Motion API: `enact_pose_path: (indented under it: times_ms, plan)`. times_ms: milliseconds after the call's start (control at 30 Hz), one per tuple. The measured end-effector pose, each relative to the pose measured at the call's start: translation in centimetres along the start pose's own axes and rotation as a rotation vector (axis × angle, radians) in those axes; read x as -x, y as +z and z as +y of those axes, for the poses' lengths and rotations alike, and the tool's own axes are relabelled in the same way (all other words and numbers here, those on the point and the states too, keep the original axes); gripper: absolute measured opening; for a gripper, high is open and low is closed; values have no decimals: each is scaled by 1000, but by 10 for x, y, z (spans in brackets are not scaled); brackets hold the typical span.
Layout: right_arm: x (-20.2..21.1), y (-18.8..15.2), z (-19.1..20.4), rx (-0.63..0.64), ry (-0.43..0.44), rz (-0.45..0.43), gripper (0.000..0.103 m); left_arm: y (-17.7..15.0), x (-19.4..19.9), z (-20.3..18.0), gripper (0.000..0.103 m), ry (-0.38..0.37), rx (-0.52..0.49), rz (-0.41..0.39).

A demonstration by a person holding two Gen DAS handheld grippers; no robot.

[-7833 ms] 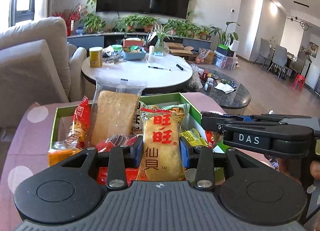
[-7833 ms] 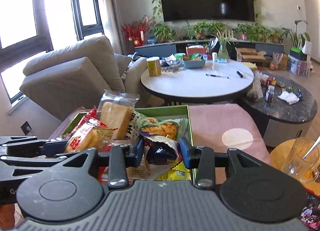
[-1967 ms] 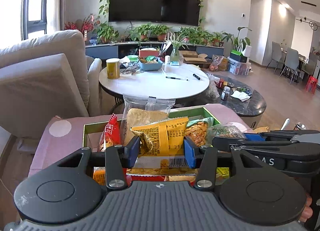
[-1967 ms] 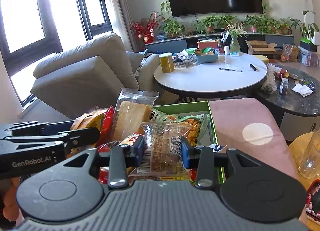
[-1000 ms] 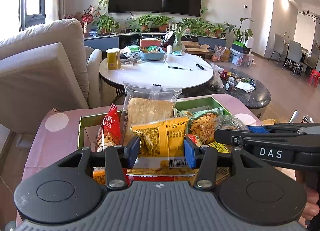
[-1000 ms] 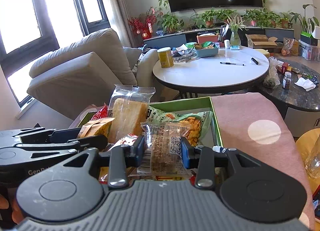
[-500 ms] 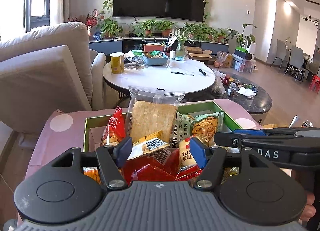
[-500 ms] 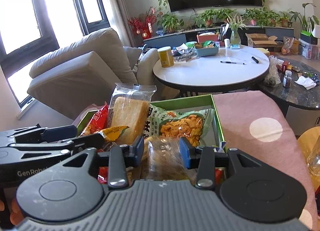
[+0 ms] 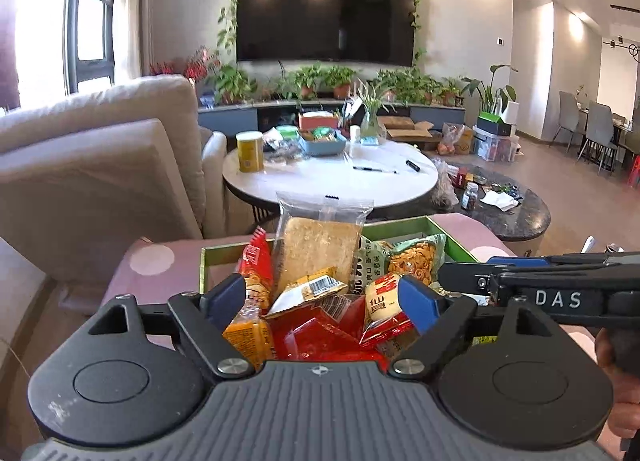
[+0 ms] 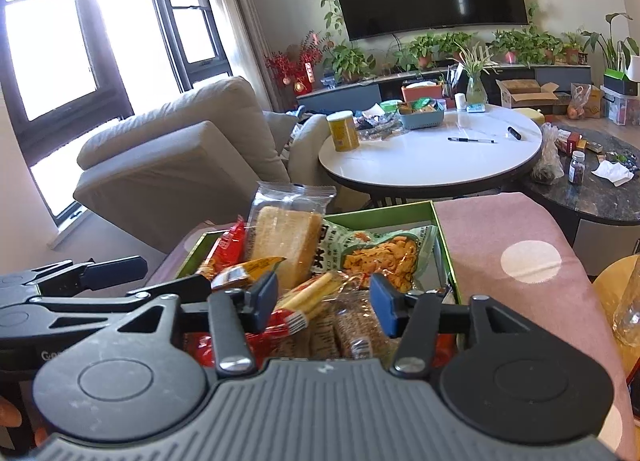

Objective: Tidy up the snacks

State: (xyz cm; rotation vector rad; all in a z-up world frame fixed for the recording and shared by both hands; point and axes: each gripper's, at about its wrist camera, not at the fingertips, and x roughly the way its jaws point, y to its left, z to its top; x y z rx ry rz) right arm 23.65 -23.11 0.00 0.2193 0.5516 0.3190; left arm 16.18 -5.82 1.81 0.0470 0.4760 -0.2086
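Now snacks were being released into the green cardboard box [image 9: 448, 233].
Left tool [image 9: 320, 293] was opening over packets, nothing gripped; right tool [image 10: 324, 297] stood wide, empty; both should be lifted clear.

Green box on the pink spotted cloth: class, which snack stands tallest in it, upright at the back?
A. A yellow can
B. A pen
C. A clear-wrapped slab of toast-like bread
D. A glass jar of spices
C: the clear-wrapped bread slab stands upright at the back of the green box, its wrapper's top above every other packet.
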Motion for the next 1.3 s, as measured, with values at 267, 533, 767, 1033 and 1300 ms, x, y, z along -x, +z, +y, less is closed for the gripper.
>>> enact_pose_path:
  times_ms: [267, 533, 767, 1033, 1300]
  plan:
    - [30, -12, 13, -12, -45, -31, 86, -15, 33, 5, 102, 64, 47, -21]
    - [55, -35, 20, -48, -45, -45, 86, -36, 66, 8, 102, 104, 57, -46]
    - [70, -46, 43, 54, -69, -80, 86, -45, 82, 7, 102, 140, 45, -45]
    - [77, -47, 45, 32, -70, -100, 86, -47, 90, 11, 102, 156, 74, -33]
    - [79, -51, 45, 20, -73, -108, 86, -49, 89, 9, 102, 152, 67, -33]
